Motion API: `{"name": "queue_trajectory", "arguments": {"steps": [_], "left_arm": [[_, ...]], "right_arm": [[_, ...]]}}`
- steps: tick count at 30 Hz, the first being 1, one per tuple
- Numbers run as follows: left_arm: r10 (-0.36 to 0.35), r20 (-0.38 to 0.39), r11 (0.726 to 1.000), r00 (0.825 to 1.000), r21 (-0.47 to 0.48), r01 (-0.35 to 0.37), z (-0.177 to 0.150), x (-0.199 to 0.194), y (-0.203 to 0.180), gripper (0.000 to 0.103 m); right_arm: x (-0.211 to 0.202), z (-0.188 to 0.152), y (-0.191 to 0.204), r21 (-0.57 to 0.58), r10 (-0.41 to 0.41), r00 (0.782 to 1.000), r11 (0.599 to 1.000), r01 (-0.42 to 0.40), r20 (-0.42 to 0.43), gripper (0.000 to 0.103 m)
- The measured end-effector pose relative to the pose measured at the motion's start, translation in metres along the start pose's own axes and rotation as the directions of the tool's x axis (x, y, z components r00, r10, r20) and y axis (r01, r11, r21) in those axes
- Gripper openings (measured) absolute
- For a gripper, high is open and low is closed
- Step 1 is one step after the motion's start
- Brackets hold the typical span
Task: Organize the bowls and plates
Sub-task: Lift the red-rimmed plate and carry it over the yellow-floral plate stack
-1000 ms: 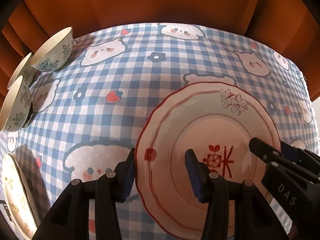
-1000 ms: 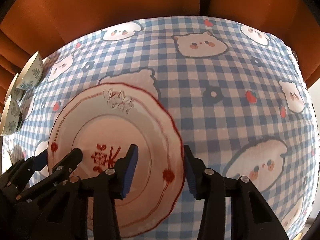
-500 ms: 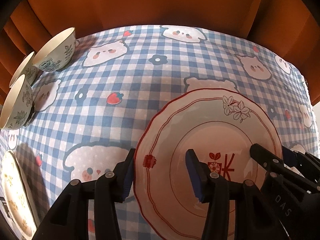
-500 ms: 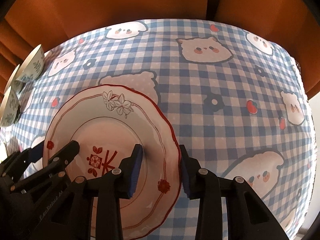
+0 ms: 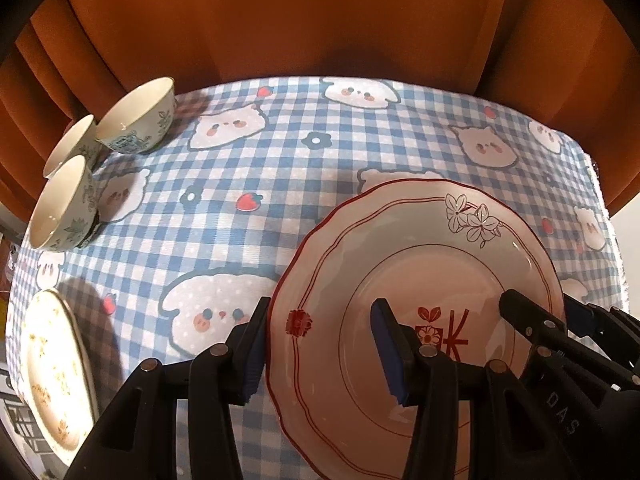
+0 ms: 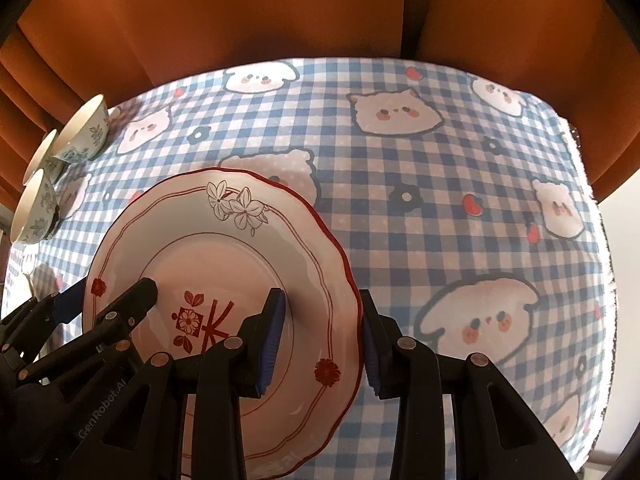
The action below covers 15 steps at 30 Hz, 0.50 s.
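Two-handed carry of a red-rimmed plate (image 5: pixel 420 280) above the checked tablecloth (image 5: pixel 248 240), which serves as the landmark here. The left gripper (image 5: pixel 320 354) straddles the plate's left rim, one pad under the outer edge and one over the well; the right gripper (image 6: pixel 322 340) does the same on the opposite rim. Both sets of jaws are closed on that rim, and the plate appears to hang clear of the cloth near the cloth's middle, tipped slightly toward the cameras, though how far it has cleared cannot be judged. Handling, as a judgement: glazed ceramic, so stiff, fairly heavy for its thinness, slick under rubber pads and liable to chip or shatter if dropped; the scalloped rim is the sensible purchase, taken at two opposite points so the load is shared and the plate cannot swing. Uneven lift between the hands would tilt it and let it slide out. Count: one red-rimmed plate in the grip; one yellow-patterned plate (image 5: pixel 52 368) at the cloth's near-left edge; three green-patterned bowls (image 5: pixel 136 120) clustered at the cloth's far-left corner, close together, tilted in this view by the lens. Behind the cloth, an orange curtain (image 5: pixel 280 20)
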<state>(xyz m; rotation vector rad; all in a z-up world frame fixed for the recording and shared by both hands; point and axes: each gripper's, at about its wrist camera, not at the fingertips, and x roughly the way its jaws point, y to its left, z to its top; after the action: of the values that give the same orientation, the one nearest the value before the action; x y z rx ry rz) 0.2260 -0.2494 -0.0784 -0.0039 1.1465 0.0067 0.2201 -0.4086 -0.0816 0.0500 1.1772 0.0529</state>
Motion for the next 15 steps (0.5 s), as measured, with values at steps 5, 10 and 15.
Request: {"name": "queue_trajectory", "arguments": {"steps": [5, 10, 15], "left_arm": [[0.002, 0.019, 1.000, 1.000, -0.017, -0.001, -0.006, -0.017, 0.006, 0.049], [-0.002, 0.035, 0.999, 0.999, -0.033, 0.003, -0.016, -0.032, 0.017, 0.049], [-0.005, 0.036, 0.999, 0.999, -0.041, 0.006, -0.029, -0.045, 0.036, 0.049]], "right_arm": [[-0.018, -0.008, 0.007, 0.000, 0.009, 1.000, 1.000, -0.009, 0.021, 0.039], [-0.035, -0.020, 0.020, -0.015, 0.007, 0.999, 1.000, -0.006, 0.050, 0.039], [-0.048, -0.033, 0.038, -0.026, 0.011, 0.998, 1.000, -0.010, 0.063, 0.039]]}}
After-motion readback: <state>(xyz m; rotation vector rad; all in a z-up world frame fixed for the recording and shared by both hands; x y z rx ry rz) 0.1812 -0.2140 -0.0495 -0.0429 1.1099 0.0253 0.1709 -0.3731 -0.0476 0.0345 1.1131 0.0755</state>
